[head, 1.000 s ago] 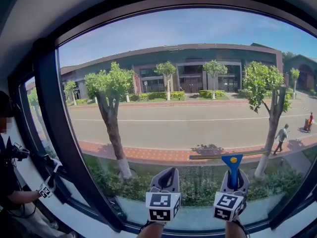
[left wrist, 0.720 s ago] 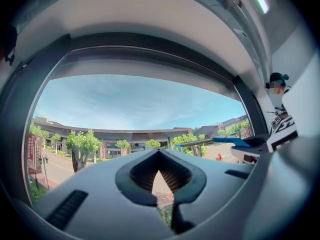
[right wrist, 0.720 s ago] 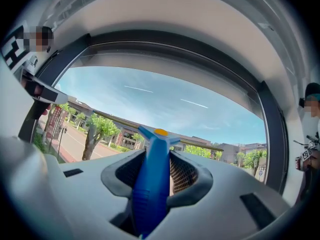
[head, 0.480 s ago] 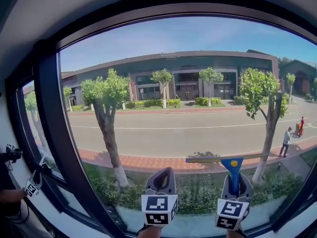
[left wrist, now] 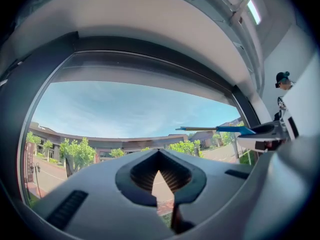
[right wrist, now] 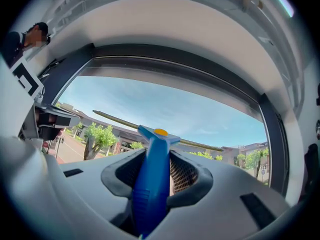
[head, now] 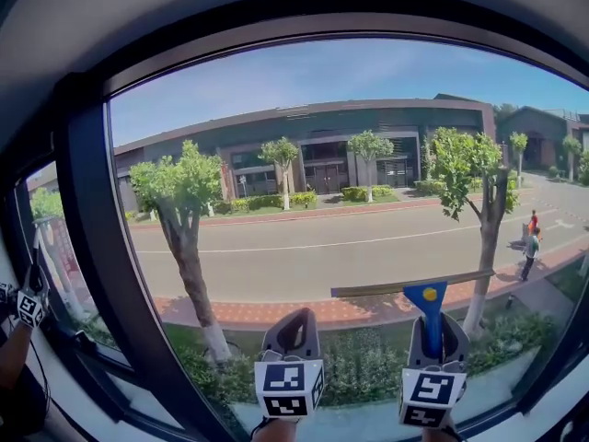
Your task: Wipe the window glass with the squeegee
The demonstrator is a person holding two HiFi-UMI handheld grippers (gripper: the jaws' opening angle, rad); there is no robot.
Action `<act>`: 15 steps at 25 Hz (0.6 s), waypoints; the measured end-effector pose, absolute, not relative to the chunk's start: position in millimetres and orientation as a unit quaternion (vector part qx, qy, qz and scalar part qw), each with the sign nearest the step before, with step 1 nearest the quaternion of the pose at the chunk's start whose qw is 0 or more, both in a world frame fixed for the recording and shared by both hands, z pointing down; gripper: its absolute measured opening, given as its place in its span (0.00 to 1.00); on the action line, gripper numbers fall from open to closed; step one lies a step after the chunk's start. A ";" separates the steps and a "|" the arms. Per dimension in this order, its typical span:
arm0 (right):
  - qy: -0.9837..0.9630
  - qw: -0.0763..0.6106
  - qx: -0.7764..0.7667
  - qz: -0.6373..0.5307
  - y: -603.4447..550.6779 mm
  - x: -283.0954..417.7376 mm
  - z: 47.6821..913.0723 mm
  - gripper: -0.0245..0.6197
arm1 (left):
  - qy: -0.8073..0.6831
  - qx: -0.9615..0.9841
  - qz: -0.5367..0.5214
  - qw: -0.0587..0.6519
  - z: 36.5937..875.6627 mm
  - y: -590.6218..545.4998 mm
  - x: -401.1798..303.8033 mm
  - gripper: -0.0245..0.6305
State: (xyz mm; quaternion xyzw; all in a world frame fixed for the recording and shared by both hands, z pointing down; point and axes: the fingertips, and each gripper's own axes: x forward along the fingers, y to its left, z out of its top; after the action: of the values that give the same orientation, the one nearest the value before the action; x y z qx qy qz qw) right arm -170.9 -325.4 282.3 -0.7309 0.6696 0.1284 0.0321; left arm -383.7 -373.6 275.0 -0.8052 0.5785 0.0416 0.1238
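Right gripper (head: 434, 328) sat low and right of centre, near the bottom of the window glass (head: 322, 145), jaws clamped on the blue handle of the squeegee (head: 426, 296). The right gripper view confirmed the grip: the handle ran up between both ribbed jaw pads and filled the gap. The handle stood roughly upright and the squeegee head, with its yellow dot, stuck out beyond the jaw tips. The blade (head: 412, 284) ran nearly level across the lower right part of the pane, its right end slightly higher than its left. Contact between blade and glass could not be confirmed from any view. Left gripper (head: 295, 320) was held just left of the right one at about the same height, apart from it. Its jaws were drawn together at the tips with nothing between them, and only a narrow slit of street showed through in the left gripper view. A dark window frame (head: 92, 247) ran down the left of the pane. Beyond it, at far left, the arm of a second person (head: 11, 357) was in view with another marker cube (head: 30, 308). Through the glass: a road (head: 304, 256), a long low building (head: 313, 141) and a tree (head: 179, 201) on the near verge.
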 end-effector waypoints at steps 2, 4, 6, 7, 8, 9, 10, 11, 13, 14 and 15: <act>0.668 0.046 -0.731 0.133 -322.6 -189.6 268.7 0.26 | 0.574 -0.808 0.045 0.124 269.2 -375.8 -398.6 0.04; 0.665 0.052 -0.731 0.143 -320.5 -204.0 254.5 0.26 | 0.568 -0.812 0.049 0.125 261.0 -376.4 -409.3 0.04; 0.661 0.058 -0.732 0.155 -319.2 -214.6 237.5 0.26 | 0.560 -0.816 0.054 0.135 247.7 -375.6 -414.5 0.04; 0.656 0.057 -0.734 0.164 -319.0 -217.5 228.7 0.26 | 0.556 -0.817 0.057 0.141 239.5 -375.2 -415.5 0.04; 0.650 0.050 -0.737 0.177 -319.3 -218.2 220.7 0.26 | 0.552 -0.818 0.061 0.147 230.8 -375.0 -416.0 0.04; 0.644 0.040 -0.740 0.191 -320.1 -217.8 213.2 0.26 | 0.550 -0.819 0.067 0.151 221.9 -375.4 -416.9 0.04; 0.640 0.032 -0.741 0.201 -320.8 -218.3 205.4 0.26 | 0.549 -0.819 0.072 0.153 213.6 -376.5 -418.5 0.04; 0.639 0.029 -0.741 0.205 -321.2 -220.1 197.1 0.26 | 0.547 -0.819 0.078 0.152 206.3 -377.9 -420.4 0.04; 0.636 0.032 -0.743 0.206 -321.5 -223.7 181.1 0.26 | 0.543 -0.822 0.084 0.153 195.0 -379.7 -422.7 0.04; 0.635 0.036 -0.743 0.207 -322.0 -225.1 173.1 0.26 | 0.540 -0.823 0.086 0.157 189.8 -380.1 -422.8 0.04; 0.635 0.041 -0.743 0.209 -322.8 -226.7 164.6 0.26 | 0.537 -0.823 0.087 0.162 184.3 -380.4 -422.8 0.04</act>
State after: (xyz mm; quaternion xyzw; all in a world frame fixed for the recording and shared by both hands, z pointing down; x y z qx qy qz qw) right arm -226.7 -322.8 164.6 -0.7427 0.6350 0.2086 0.0409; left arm -422.8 -380.4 184.3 -0.8233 0.5369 0.0872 0.1620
